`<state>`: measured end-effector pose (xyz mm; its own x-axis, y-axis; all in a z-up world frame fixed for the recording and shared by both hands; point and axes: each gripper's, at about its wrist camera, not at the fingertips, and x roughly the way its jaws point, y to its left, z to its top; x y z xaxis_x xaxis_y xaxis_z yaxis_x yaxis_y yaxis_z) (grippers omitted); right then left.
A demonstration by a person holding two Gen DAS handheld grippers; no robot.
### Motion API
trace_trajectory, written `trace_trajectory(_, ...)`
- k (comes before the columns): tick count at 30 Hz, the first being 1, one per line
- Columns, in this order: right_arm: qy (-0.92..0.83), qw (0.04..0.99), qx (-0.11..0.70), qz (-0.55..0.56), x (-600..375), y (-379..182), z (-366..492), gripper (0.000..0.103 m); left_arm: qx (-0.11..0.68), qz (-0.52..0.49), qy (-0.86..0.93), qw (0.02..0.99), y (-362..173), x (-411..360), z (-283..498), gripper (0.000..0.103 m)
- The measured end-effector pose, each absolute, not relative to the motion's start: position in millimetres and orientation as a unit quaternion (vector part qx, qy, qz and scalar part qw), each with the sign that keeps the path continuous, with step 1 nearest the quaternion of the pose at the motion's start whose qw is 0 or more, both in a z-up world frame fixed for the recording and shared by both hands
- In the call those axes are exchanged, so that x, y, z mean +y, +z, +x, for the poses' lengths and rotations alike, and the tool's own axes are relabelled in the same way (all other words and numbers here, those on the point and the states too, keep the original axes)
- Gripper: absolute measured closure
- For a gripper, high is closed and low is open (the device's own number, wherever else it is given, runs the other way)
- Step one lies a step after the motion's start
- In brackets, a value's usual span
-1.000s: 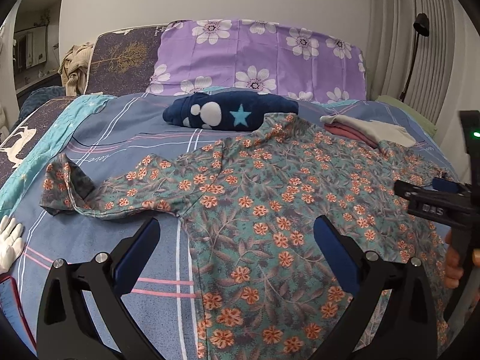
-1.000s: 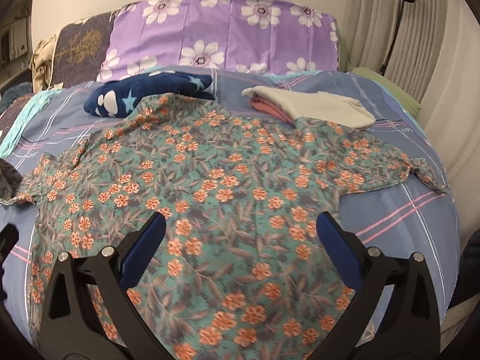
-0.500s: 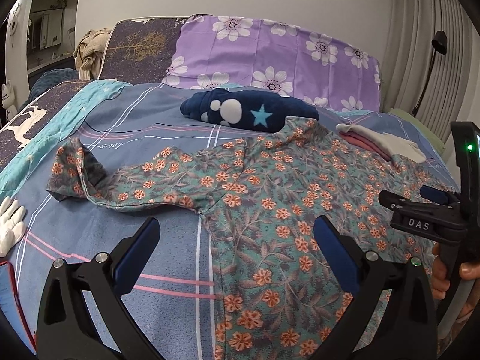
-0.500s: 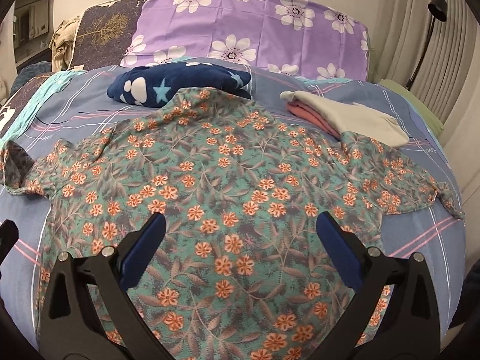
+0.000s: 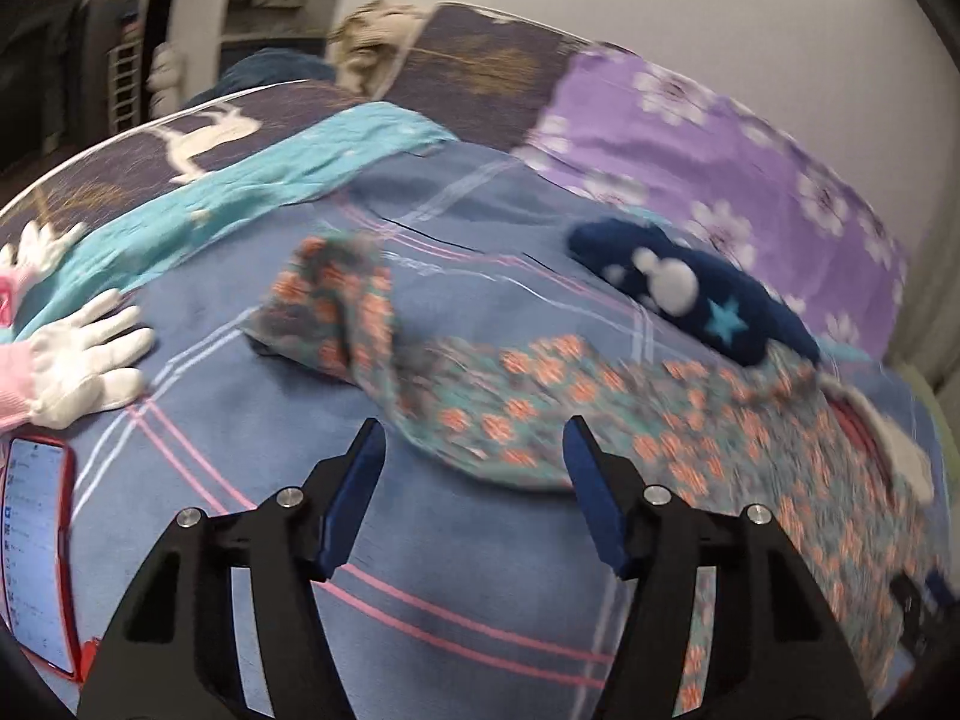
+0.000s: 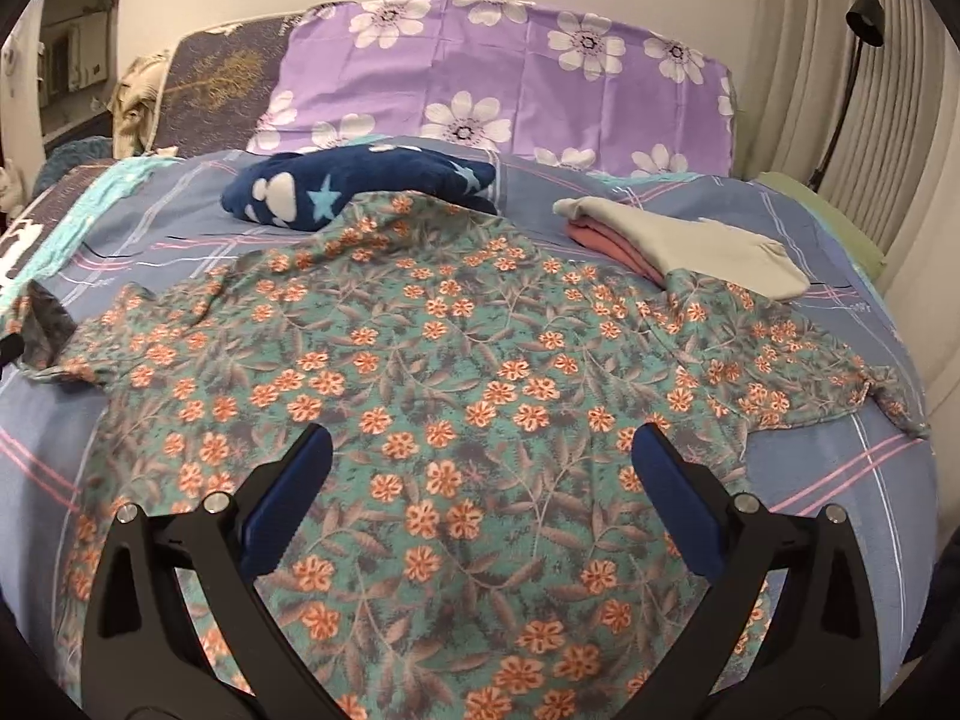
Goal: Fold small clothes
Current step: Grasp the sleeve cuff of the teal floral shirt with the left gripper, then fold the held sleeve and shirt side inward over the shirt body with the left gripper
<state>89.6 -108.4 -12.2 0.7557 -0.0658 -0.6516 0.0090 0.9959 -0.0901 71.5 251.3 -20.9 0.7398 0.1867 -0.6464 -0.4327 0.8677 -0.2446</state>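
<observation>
A teal floral shirt [image 6: 456, 372] lies spread flat on the bed, collar to the far side, sleeves out to both sides. Its left sleeve [image 5: 480, 396] is crumpled at the cuff [image 5: 336, 300] in the blurred left wrist view. My left gripper [image 5: 474, 480] is open and empty, just short of that sleeve's near edge. My right gripper [image 6: 480, 492] is open and empty, over the shirt's lower body.
A folded navy fleece [image 6: 360, 186] lies beyond the collar. A stack of folded grey and pink clothes [image 6: 678, 240] lies at the back right. White gloves [image 5: 84, 360] and a red-cased phone [image 5: 36, 558] lie at the bed's left. Purple floral pillows [image 6: 498, 78] line the headboard.
My left gripper has swung left and forward to the left sleeve, and its jaws have narrowed somewhat. My right gripper has shifted only slightly over the shirt body.
</observation>
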Motion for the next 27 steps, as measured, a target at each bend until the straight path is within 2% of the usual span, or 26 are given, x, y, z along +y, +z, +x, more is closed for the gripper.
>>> trace_trajectory(5,-0.007,0.942,0.335,-0.021,-122,-4,77,0.002,0.367,-0.152,0.228,0.889,-18,287,124,0.029)
trace_trajectory(9,0.008,0.941,0.339,-0.008,-127,-2,69,0.002,0.442,-0.110,0.285,0.843,-39,315,186,0.028)
trace_trajectory(10,0.006,0.941,0.337,-0.012,-128,-1,66,0.002,0.452,-0.101,0.296,0.835,-44,320,194,0.038)
trace_trajectory(11,0.003,0.942,0.335,-0.014,-128,0,64,0.002,0.461,-0.096,0.305,0.828,-48,326,199,0.063)
trace_trajectory(12,0.002,0.943,0.331,-0.014,-129,1,62,0.002,0.471,-0.098,0.309,0.820,-51,332,199,0.074)
trace_trajectory(13,0.002,0.945,0.328,-0.012,-132,2,60,0.002,0.472,-0.110,0.306,0.819,-52,337,195,0.090)
trace_trajectory(14,0.001,0.945,0.327,-0.010,-134,2,59,0.002,0.470,-0.126,0.300,0.820,-50,342,191,0.097)
trace_trajectory(18,-0.001,0.941,0.337,0.012,-145,-1,64,0.002,0.440,-0.120,0.285,0.843,-29,334,179,0.099)
trace_trajectory(22,0.000,0.941,0.337,0.018,-148,-2,63,0.002,0.380,-0.101,0.248,0.886,14,306,173,0.099)
trace_trajectory(27,-0.006,0.943,0.333,0.018,-153,-3,59,0.002,0.271,-0.027,0.117,0.955,78,209,150,0.099)
